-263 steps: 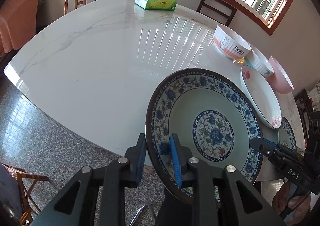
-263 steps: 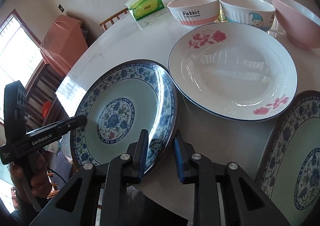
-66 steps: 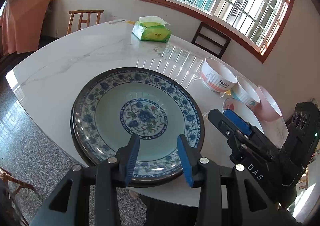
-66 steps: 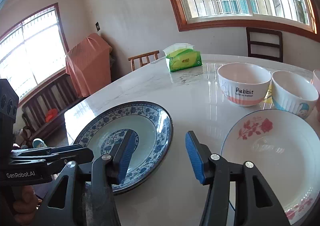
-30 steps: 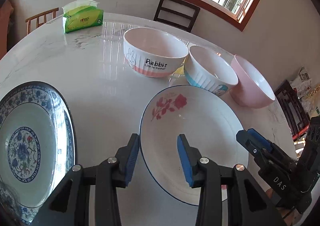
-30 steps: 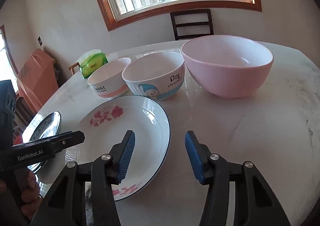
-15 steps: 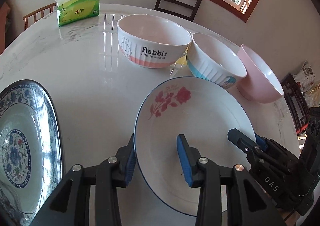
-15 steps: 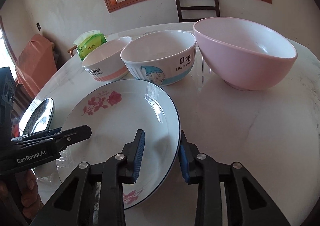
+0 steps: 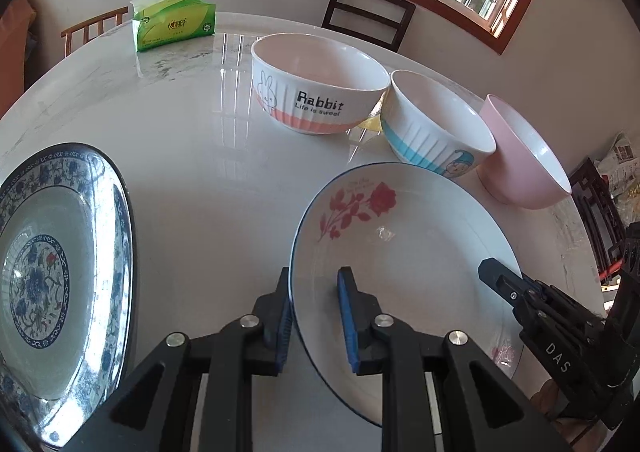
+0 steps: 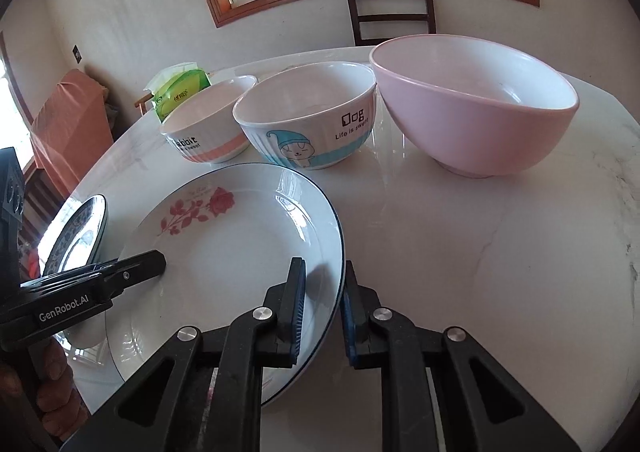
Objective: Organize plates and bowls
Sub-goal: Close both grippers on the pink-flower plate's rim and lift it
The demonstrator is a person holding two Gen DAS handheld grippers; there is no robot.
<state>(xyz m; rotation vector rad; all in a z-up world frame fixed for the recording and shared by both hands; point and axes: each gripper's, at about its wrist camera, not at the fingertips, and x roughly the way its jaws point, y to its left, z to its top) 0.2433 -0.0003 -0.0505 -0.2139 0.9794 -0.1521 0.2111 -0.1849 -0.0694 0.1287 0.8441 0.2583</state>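
A white plate with a red rose point(image 9: 400, 244) lies on the marble table point(image 9: 200, 179). My left gripper point(image 9: 314, 316) straddles its left rim, one pad outside against the edge and one inside a little off the wall; its jaws are closing. My right gripper point(image 10: 322, 304) is shut on the plate's right rim point(image 10: 340, 252), one pad inside, one outside. Each gripper shows in the other's view: the right gripper point(image 9: 496, 276) and the left gripper point(image 10: 148, 264). Stacked blue-patterned plates point(image 9: 52, 264) sit to the left.
Behind the plate stand three bowls in a row: a Rabbit bowl point(image 9: 316, 91), a blue-striped Dog bowl point(image 9: 432, 123) and a pink bowl point(image 9: 524, 159). A green tissue pack point(image 9: 172, 17) lies at the table's far side. Chairs point(image 9: 368, 11) stand beyond.
Both grippers have slid onto the white plate's opposite rims and their jaws have narrowed; the right one has clamped on the rim.
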